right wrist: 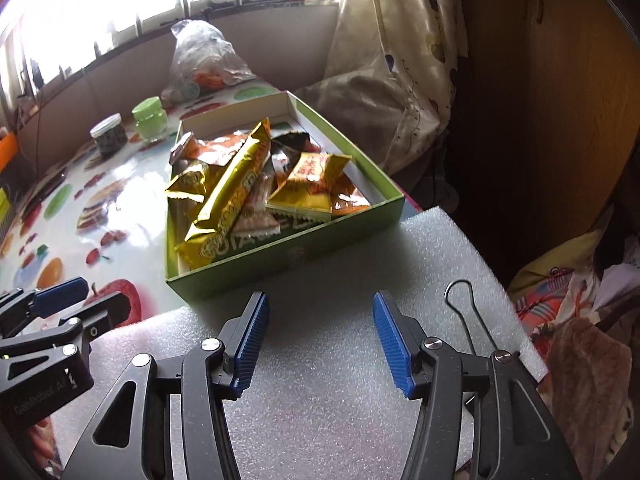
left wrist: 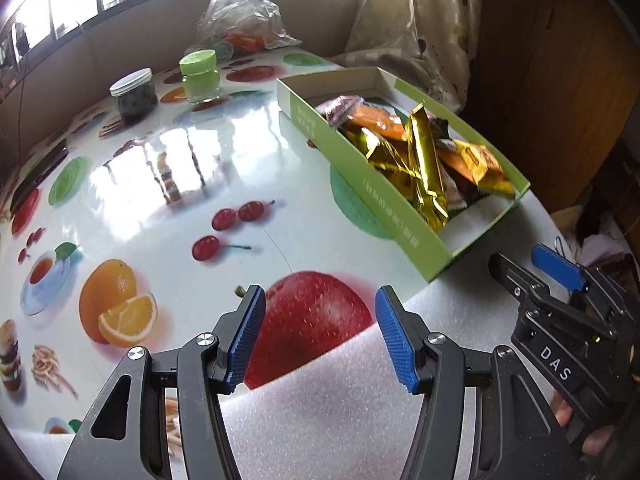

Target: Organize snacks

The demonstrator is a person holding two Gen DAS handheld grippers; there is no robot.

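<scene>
Daylight from the barred window glares on the fruit-printed tabletop [left wrist: 168,184], where a white foam sheet [right wrist: 320,280] covers the near corner; we hold both tools low over that sheet, side by side. Our left gripper [left wrist: 320,340] stands with jaws apart and nothing between them; our right gripper [right wrist: 320,344] is likewise spread and empty. The snacks [right wrist: 256,184], gold, orange and dark wrappers, lie heaped in the green box [right wrist: 288,260], whose near end rests on the foam's far edge; two lidded jars [left wrist: 168,88] and a plastic bag [left wrist: 240,12] sit well beyond. We judge the sorting nearly done, or between picks; next we would either reach into the box to straighten the long gold bar [right wrist: 232,192] or draw back; a wire clip [right wrist: 468,312] lies just beside the right tool.
</scene>
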